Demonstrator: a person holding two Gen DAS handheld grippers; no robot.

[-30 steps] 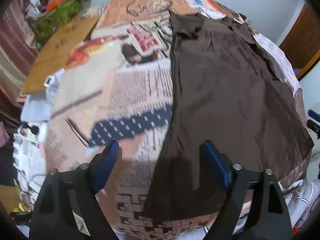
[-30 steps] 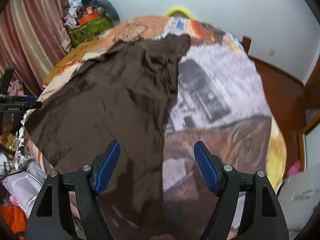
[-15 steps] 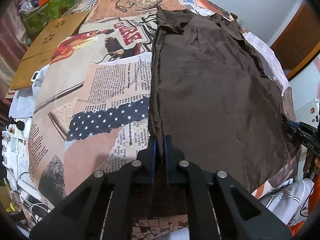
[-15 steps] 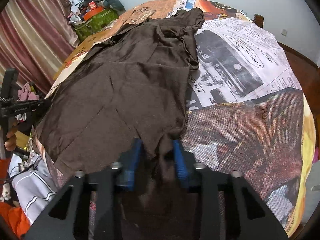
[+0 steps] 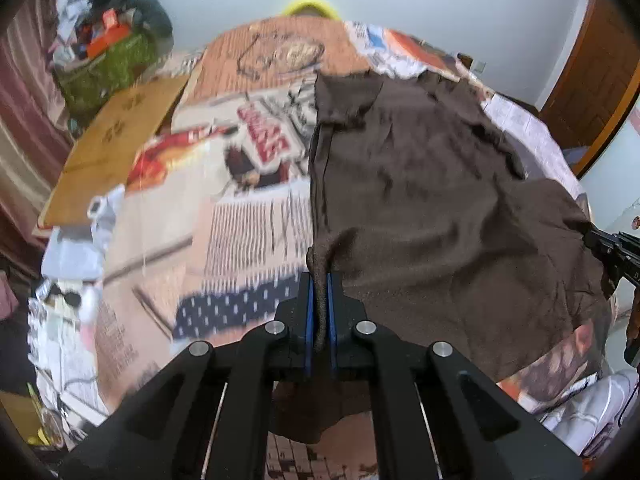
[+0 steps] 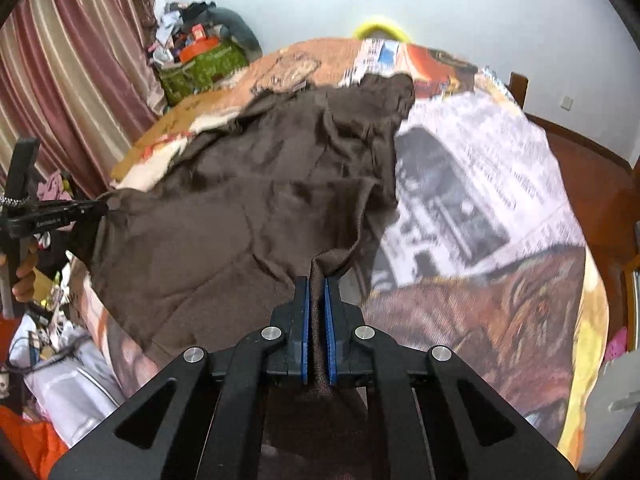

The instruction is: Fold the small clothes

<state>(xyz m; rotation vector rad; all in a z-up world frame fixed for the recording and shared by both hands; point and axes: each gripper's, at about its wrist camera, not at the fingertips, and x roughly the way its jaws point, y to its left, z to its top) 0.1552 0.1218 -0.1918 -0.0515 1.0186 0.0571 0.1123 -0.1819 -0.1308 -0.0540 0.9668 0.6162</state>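
A soft, matte dark brown garment (image 5: 432,208) lies rumpled across a bed covered by a newspaper-print sheet (image 5: 248,232). The left gripper (image 5: 319,312) and right gripper (image 6: 316,320), black with blue pads, each pinch a bunched near corner of the cloth tight. A second ago both jaws stood wide over the flat fabric; the right has just finished closing, and the corners now rise in peaks.

Garment (image 5: 432,208) on bedspread (image 5: 248,232) (bedspread underneath).
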